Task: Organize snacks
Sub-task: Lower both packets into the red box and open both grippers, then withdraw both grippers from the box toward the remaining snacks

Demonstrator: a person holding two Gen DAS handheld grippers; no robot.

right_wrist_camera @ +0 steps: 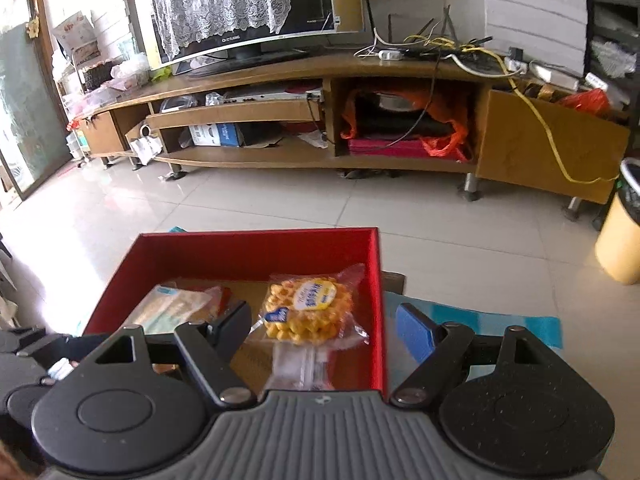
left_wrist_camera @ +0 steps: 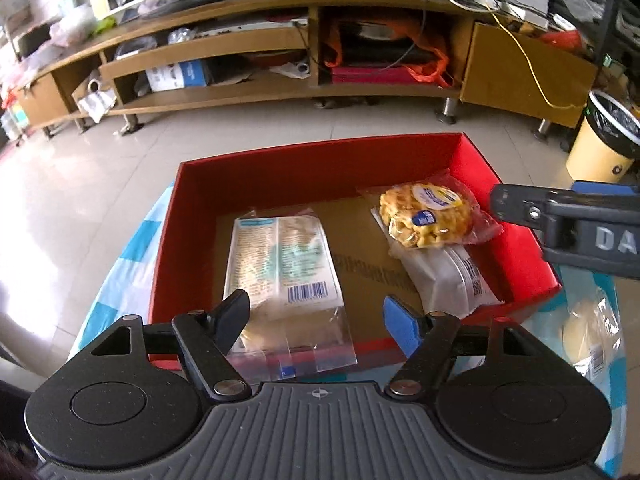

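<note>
A red box (left_wrist_camera: 320,160) sits on a blue checked cloth (left_wrist_camera: 132,252). Inside lie a clear-wrapped bread packet (left_wrist_camera: 280,268), a waffle packet (left_wrist_camera: 432,216) and a white packet (left_wrist_camera: 452,276) under the waffle. My left gripper (left_wrist_camera: 320,316) is open, fingers either side of the bread packet's near end at the box's front wall. My right gripper (right_wrist_camera: 324,328) is open above the box's right part, with the waffle packet (right_wrist_camera: 308,308) between its fingers; it shows in the left wrist view (left_wrist_camera: 560,216). The red box (right_wrist_camera: 256,240) fills the right wrist view's centre.
Another wrapped snack (left_wrist_camera: 588,332) lies on the cloth right of the box. A wooden TV stand (left_wrist_camera: 280,48) with clutter spans the back. A yellow bin (left_wrist_camera: 604,136) stands at the right. Tiled floor (left_wrist_camera: 80,168) lies beyond the table.
</note>
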